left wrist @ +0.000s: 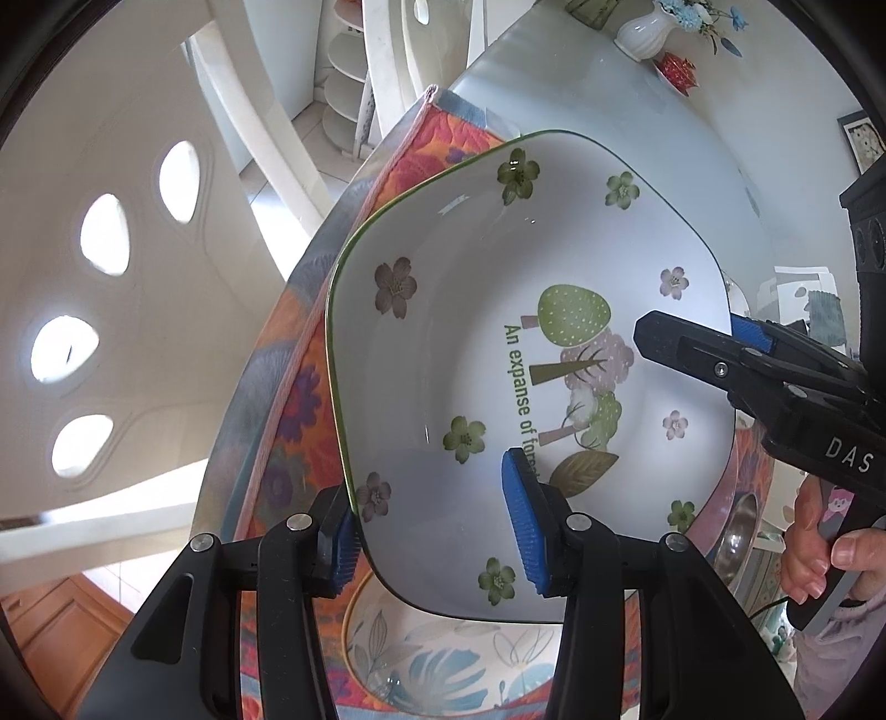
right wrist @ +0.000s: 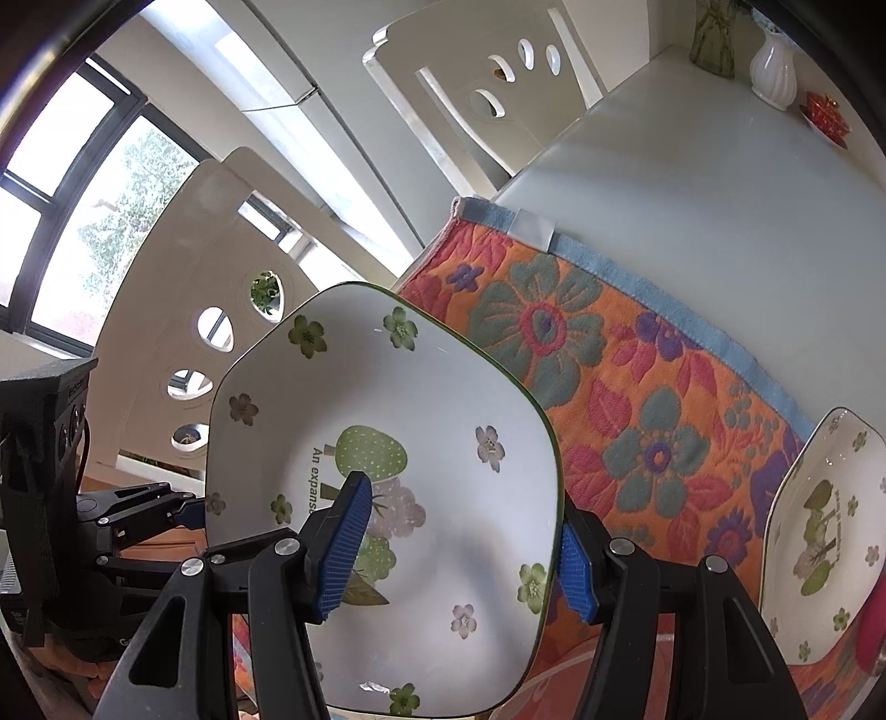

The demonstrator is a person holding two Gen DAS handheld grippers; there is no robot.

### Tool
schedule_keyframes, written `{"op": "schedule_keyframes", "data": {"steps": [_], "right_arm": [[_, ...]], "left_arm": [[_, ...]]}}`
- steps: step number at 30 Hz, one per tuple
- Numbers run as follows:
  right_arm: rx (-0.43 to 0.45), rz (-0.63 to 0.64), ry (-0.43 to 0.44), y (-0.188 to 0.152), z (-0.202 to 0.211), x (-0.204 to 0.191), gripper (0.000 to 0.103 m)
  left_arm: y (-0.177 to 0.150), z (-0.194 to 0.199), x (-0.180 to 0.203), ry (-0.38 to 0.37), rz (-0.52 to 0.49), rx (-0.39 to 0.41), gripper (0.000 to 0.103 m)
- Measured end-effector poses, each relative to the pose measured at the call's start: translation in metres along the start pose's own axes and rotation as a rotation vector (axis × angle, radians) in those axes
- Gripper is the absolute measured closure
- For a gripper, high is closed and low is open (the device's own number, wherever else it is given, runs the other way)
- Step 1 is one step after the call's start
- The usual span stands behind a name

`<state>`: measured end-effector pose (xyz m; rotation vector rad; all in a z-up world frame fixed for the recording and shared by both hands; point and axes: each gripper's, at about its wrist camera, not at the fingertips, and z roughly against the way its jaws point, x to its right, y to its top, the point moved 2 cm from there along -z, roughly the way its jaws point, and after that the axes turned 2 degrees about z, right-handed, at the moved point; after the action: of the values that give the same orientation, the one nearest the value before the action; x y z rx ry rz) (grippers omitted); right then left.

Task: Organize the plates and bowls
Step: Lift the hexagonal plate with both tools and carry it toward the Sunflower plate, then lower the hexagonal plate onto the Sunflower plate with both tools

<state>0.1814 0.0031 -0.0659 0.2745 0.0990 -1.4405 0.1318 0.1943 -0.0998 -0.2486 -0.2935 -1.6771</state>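
A square white bowl (left wrist: pixel 470 343) with a green rim, printed with flowers, trees and the words "An expanse of", is held tilted above the floral cloth (right wrist: pixel 626 387) on the white table (right wrist: pixel 720 221). Nothing lies inside it; its white bottom is bare.

The left gripper (left wrist: pixel 437 548) pinches one wall of the bowl: one blue pad sits inside the bowl, the other outside against the rim. The right gripper (right wrist: pixel 459 554) clasps the opposite wall the same way, one blue pad inside over the tree print, the other outside the green edge. Both claws are narrowed onto the bowl's sides. In the left wrist view the right gripper reaches in from the right, with a person's hand (left wrist: pixel 814 559) on its handle.

Directly beneath the lifted bowl, in the left wrist view, a round bowl (left wrist: pixel 443 664) with blue leaf drawings sits on the cloth; what shows of its inside looks empty. A metal bowl (left wrist: pixel 736 531) peeks out near the right edge, its contents hidden.

In the right wrist view a second square bowl (right wrist: pixel 819 531) with the same tree pattern rests on the cloth, well apart at the right, and holds nothing

At the table's far end stand a white vase (left wrist: pixel 645 30) with blue flowers and a small dish (right wrist: pixel 825 119) holding something red
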Motion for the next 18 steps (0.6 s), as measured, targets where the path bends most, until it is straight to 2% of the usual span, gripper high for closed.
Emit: {"op": "schedule_keyframes", "data": {"steps": [9, 18], "right_arm": [[-0.033, 0.02, 0.012, -0.027, 0.003, -0.024, 0.043], [-0.096, -0.037, 0.037, -0.073, -0.009, -0.035, 0.043]], "left_arm": [[-0.031, 0.005, -0.019, -0.018, 0.014, -0.031, 0.061], [-0.064, -0.001, -0.032, -0.025, -0.004, -0.085, 0.061]]}}
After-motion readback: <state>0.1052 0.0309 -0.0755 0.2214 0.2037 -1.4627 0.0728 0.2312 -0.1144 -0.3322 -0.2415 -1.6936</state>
